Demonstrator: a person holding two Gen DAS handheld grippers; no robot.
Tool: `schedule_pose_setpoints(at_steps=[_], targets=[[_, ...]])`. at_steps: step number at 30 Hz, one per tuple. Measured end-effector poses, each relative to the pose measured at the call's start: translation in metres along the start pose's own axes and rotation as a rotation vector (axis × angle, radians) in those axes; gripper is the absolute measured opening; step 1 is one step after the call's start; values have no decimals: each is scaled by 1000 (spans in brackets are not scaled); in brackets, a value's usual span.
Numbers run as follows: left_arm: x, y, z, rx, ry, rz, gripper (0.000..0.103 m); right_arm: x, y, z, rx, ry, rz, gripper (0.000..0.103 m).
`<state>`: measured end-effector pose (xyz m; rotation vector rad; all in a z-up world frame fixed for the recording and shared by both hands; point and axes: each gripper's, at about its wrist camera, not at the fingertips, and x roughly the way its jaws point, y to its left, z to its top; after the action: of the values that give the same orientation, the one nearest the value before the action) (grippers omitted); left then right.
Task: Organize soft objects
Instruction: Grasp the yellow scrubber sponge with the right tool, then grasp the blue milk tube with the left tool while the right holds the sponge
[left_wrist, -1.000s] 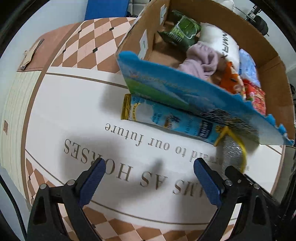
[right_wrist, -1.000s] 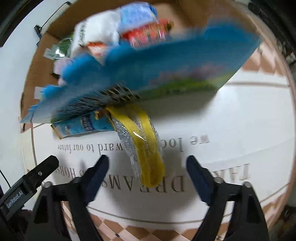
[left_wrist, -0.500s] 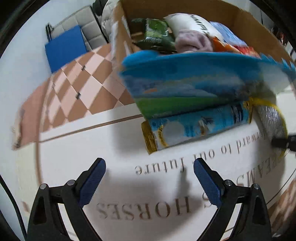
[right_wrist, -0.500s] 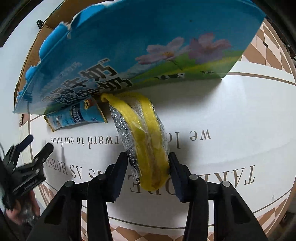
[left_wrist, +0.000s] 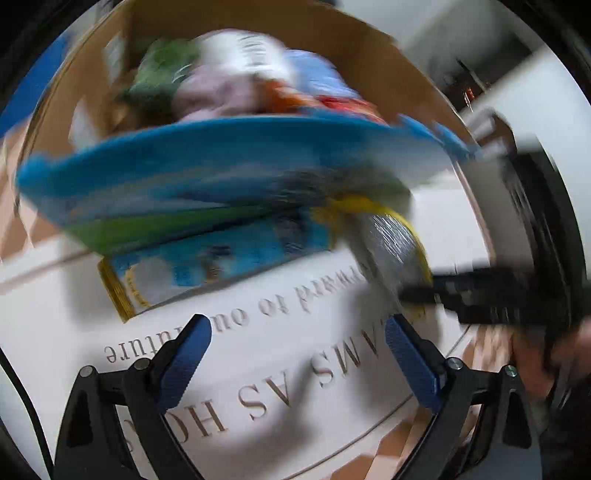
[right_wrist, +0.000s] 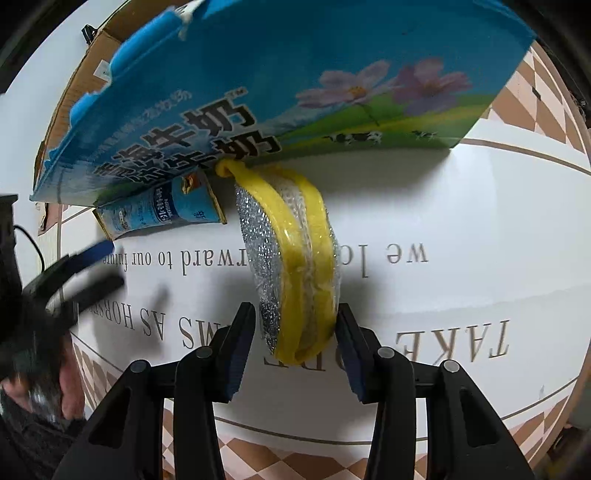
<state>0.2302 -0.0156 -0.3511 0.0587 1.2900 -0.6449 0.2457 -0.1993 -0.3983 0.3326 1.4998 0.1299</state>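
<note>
A yellow-and-silver scrub sponge (right_wrist: 295, 273) in clear wrap lies on the white printed mat (right_wrist: 461, 221), its far end under the box's blue printed flap (right_wrist: 295, 74). My right gripper (right_wrist: 295, 343) is shut on the sponge's near end, pads against both sides. The left wrist view is blurred; there the sponge (left_wrist: 391, 240) shows at the right with a black finger of the right gripper (left_wrist: 443, 291) against it. My left gripper (left_wrist: 297, 354) hangs open over the mat with nothing between its fingers. It appears blurred in the right wrist view (right_wrist: 81, 266).
A blue tube-shaped packet (right_wrist: 162, 212) lies on the mat under the flap, left of the sponge. The cardboard box (left_wrist: 388, 48) behind holds a purple cloth (left_wrist: 221, 92), a green pack (left_wrist: 159, 77) and other soft packs. Checkered floor surrounds the mat.
My right gripper came down around the sponge and shut on its near end. The left gripper rolled and swung, so the box and the packet shifted in its view.
</note>
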Motion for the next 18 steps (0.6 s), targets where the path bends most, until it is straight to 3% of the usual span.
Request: schedule_pose_setpoints(at_steps=[3,6,8,12,18], targets=[[-4,-9,2,68,-47,229,96,-4,-6,1,2,-3,2,47],[5,29,12,-66,-35,291,96,-8,-14,1,15,-10,2,47],[11,64,16,-217,-39,274,96,-10,-18,1,28,-12,16,47],[14,94,18,-368,-50,213,96,-14,-15,-2,14,-18,27,47],[28,92,28,-387,-58,10,96,-12,-13,-5,4,-11,31,47]])
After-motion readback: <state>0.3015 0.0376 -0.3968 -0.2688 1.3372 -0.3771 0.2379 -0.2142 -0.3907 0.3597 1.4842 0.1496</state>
